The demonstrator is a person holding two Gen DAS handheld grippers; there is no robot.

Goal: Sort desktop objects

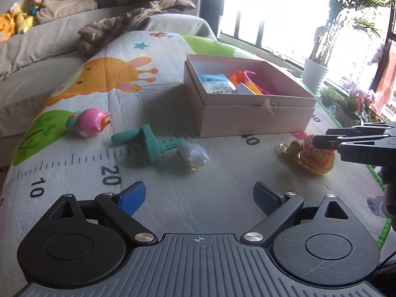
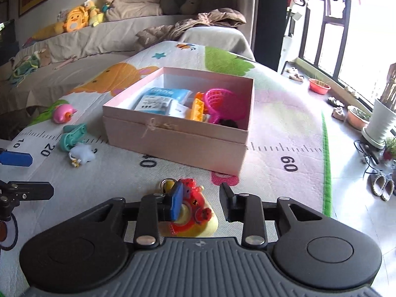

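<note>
Cartoon play mat [image 2: 284,113] with ruler print, pink box [image 2: 173,141] holding toys, right gripper [image 2: 201,199] clamped on a red-and-yellow keychain toy [image 2: 195,212] near the box, left gripper [image 1: 199,198] spread wide and empty, left view alone showing the toy's gold bell [image 1: 293,147].

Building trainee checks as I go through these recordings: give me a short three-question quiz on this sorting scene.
1. True or false: the pink box already holds items.
2. Which toy sits between the right gripper fingers? A red-and-yellow toy; B pink bird; C teal toy.
3. How do the left gripper fingers stand?
Key: 1 true; 2 A; 3 open, nothing between them.
</note>
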